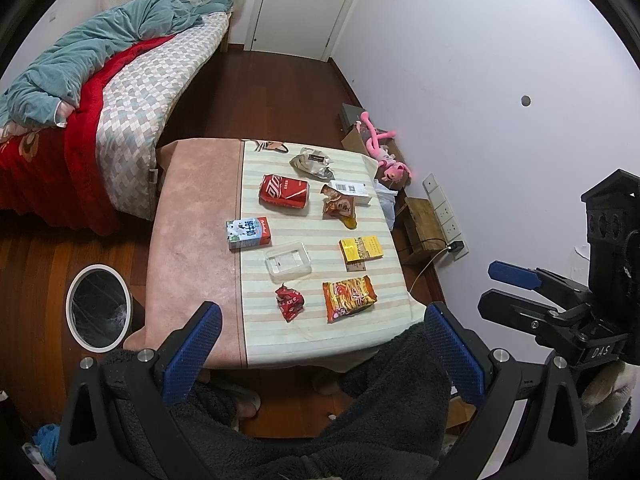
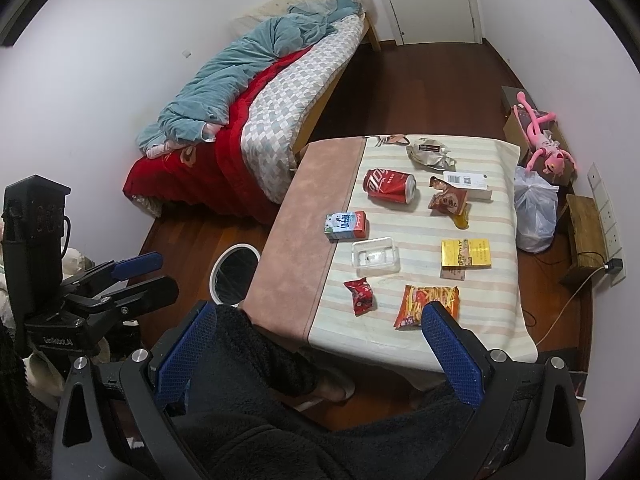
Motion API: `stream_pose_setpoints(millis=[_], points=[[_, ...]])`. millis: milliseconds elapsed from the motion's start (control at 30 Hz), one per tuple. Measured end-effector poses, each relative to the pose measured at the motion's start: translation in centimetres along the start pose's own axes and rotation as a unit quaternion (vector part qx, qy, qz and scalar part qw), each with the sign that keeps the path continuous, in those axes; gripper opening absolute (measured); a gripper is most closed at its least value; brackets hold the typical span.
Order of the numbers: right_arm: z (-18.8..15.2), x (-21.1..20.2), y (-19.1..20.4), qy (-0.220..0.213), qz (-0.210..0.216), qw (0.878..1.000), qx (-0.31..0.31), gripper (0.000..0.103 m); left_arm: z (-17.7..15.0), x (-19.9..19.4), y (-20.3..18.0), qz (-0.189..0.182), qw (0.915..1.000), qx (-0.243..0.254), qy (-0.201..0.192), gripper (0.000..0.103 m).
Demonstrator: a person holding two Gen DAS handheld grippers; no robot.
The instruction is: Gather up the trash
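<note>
At the bottom of the left wrist view the left gripper (image 1: 320, 344) is held above the person's dark fleece-clad legs with its blue-padded fingers spread wide and nothing between them. The right gripper (image 2: 316, 344) fills the bottom of its own view the same way, fingers wide apart and empty; it also shows at the right edge of the left view, jaws apart.

Just beyond the grippers stands a low table (image 1: 192, 216), pink on its left part and covered by a striped cloth on the right. Nearest on the cloth lie a small red wrapper (image 1: 289, 301) and, to its right, an orange snack bag (image 1: 349, 297). Behind them, mid-frame, sit a clear plastic tray (image 1: 288, 261) and a yellow box (image 1: 361, 251). Further back are a milk carton (image 1: 248, 233) at the cloth's left edge, a torn brown wrapper (image 1: 339, 205) with a white labelled box (image 1: 354, 190) just beside it, then a red can (image 1: 285, 191) on its side. Farthest is a crumpled silver bag (image 1: 311, 162).

On the wooden floor at the lower left of the left view, beside the table, stands a round white-rimmed bin (image 1: 98, 306). A bed (image 1: 132, 92) fills the upper left.
</note>
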State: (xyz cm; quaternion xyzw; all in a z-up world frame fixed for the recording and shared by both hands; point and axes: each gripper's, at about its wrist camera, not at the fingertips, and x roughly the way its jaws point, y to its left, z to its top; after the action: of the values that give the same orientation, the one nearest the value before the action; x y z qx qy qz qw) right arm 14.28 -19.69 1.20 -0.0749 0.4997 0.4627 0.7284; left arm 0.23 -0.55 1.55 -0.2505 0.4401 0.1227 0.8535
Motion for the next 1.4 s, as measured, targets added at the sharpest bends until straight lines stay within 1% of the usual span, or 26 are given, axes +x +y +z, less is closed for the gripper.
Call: stream_pose_setpoints(millis=[700, 733, 833, 900, 967, 1000, 1033, 1100, 1133, 1167, 1200, 1267, 1300, 1400], points=[[0.5, 0.3, 0.1, -0.001, 0.003, 1.0, 0.0, 0.103, 0.4, 0.1, -0.3, -0.002, 1.0, 0.006, 0.0, 0.103], [0.7, 0.3, 0.1, -0.002, 0.004, 1.0, 0.0, 0.103, 0.4, 0.1, -0.2, 0.0, 1.0, 0.006, -0.001, 0.103], [0.9, 0.3, -0.2, -0.007, 0.005, 1.0, 0.006, 0.103, 0.7, 1.0, 0.0, 0.031, 0.9995, 0.0, -0.002, 0.103], [1.0, 0.6, -0.6, -0.009, 0.002, 1.0, 0.015, 0.103, 0.8, 2.6, 0.6, 0.076, 0.9971, -0.005, -0.011, 0.103], [0.7, 1.4, -1.4, -0.007, -0.007, 1.0, 0.026, 0.103, 0.7, 4.4, 1.5, 0.109, 0.9938, -0.011, -0.018, 0.103], [0.6, 2.3, -2.0, -0.006, -0.016, 0.999, 0.033, 0.103, 0.7, 6.0, 2.1, 0.132, 0.991, -0.015, -0.017, 0.103], [0.3, 3.0, -2.5, -0.005, -0.025, 0.999, 0.04, 0.103, 0.3, 6.9, 2.6, 0.142, 0.9896, -0.017, -0.014, 0.103], [-0.4, 5.5, -4.5, 0.002, -0.053, 0.997, 0.062, 0.103, -0.3, 10.8, 4.0, 0.177, 0.9839, -0.025, 0.006, 0.103], [-0.9, 6.7, -5.4, 0.007, -0.063, 0.995, 0.074, 0.103, -0.8, 12.0, 4.7, 0.182, 0.9828, -0.028, 0.016, 0.103], [-1.5, 8.4, -6.9, 0.015, -0.074, 0.993, 0.096, 0.103, -1.3, 14.3, 5.5, 0.186, 0.9812, -0.034, 0.038, 0.103], [-2.1, 10.3, -8.6, 0.025, -0.081, 0.989, 0.124, 0.103, -1.9, 16.5, 6.2, 0.189, 0.9792, -0.041, 0.062, 0.103], [-3.6, 13.7, -11.8, 0.047, -0.09, 0.978, 0.181, 0.103, -3.0, 19.6, 7.2, 0.189, 0.9764, -0.051, 0.092, 0.103], [-4.4, 15.0, -13.1, 0.054, -0.093, 0.974, 0.199, 0.103, -3.6, 21.4, 7.7, 0.189, 0.974, -0.059, 0.11, 0.103], [-6.8, 19.5, -17.2, 0.073, -0.109, 0.957, 0.258, 0.094, -4.6, 24.8, 8.2, 0.18, 0.9702, -0.078, 0.142, 0.103]])
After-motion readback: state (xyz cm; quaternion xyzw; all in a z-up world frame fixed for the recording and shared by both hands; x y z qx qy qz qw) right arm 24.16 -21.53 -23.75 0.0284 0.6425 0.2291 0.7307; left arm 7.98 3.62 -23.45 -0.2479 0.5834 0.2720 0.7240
